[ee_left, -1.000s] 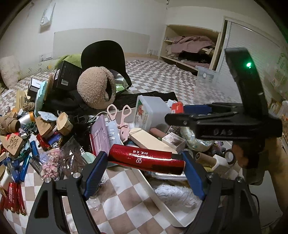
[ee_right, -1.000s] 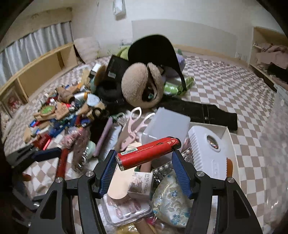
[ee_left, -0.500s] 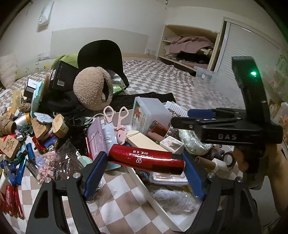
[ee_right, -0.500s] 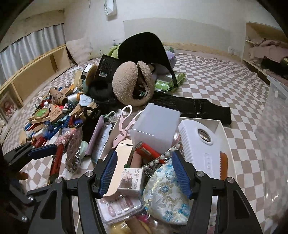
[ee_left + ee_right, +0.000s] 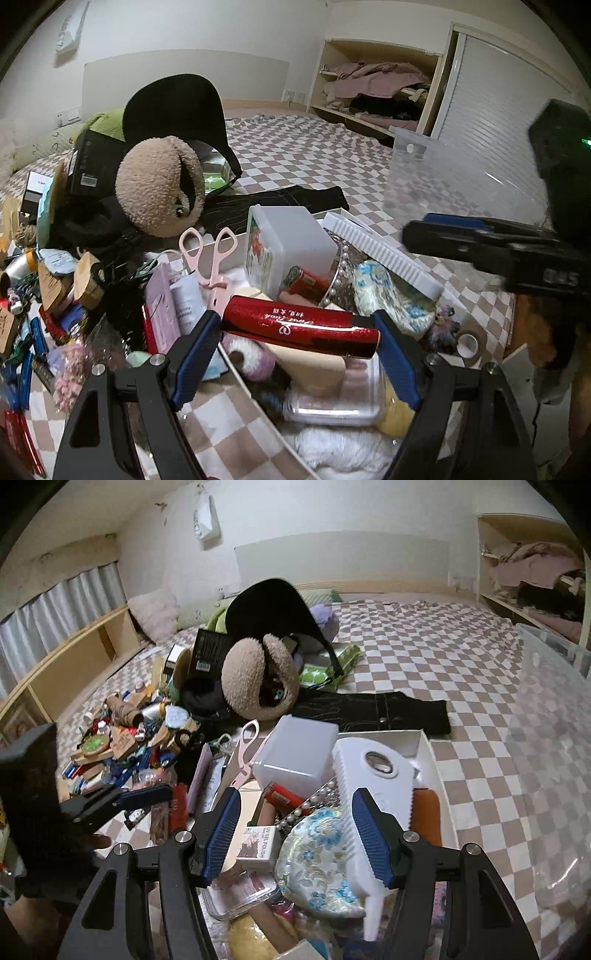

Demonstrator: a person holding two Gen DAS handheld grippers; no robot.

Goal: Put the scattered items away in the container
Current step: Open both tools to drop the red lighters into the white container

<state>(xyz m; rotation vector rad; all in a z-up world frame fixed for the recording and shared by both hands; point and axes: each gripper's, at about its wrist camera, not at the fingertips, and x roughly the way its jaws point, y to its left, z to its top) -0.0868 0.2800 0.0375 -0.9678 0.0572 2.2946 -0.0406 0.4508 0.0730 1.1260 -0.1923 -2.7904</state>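
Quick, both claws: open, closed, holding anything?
Left claw: closed on the red tube.
Right claw: open, empty, over the box.

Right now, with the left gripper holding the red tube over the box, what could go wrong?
1. The white box is already heaped, so the red tube held by the left gripper may roll off.
2. The open right gripper hovers close over the floral pouch and may knock things.

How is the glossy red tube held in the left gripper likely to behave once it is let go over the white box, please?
The red tube looks rigid and round, so it would probably roll. Its glossy surface suggests it is slippery. The white box is already heaped, so it may slide off the pile rather than settle.
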